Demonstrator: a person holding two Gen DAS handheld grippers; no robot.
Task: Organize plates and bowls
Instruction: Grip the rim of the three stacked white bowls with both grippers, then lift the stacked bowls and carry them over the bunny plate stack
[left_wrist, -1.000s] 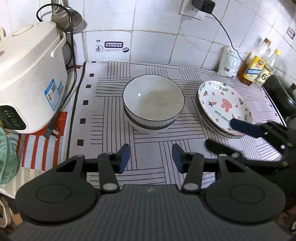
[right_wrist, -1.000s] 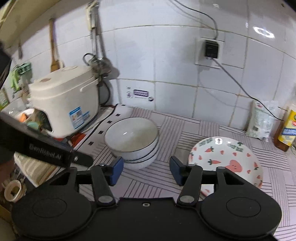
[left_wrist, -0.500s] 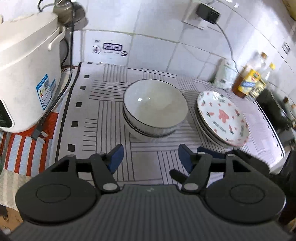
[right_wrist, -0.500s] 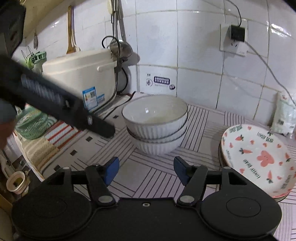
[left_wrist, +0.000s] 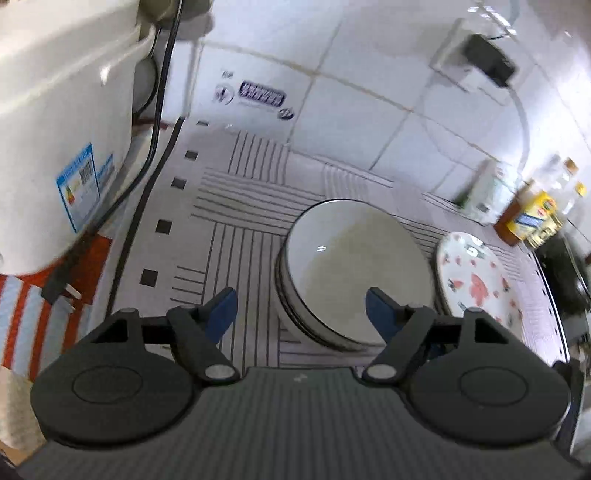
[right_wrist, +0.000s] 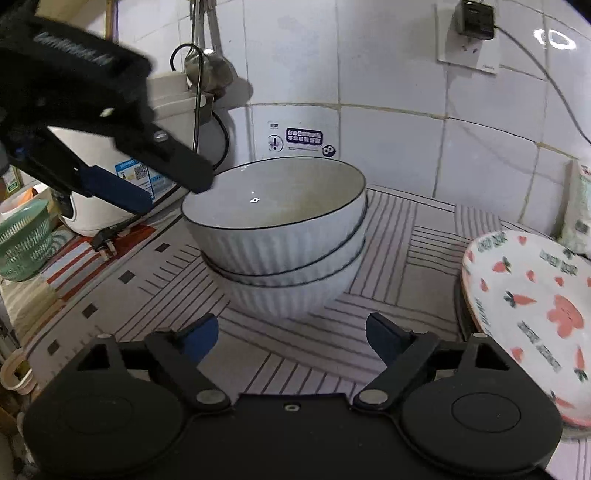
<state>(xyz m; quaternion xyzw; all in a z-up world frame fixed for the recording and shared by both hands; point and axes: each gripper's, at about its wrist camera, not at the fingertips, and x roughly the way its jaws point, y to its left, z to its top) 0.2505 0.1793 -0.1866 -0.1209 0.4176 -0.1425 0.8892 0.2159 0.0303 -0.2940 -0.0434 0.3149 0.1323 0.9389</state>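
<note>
Left wrist view is motion-smeared: you can't read the wall sticker or the labels on the bottles. The rice cooker runs off the top and left edges. Your own gripper body covers the near side of the stacked bowls. The patterned plate is partly hidden behind the bowls.

Right wrist view: plate cut by the right edge; what lies under it can't be told. The left gripper blocks most of the cooker.
</note>
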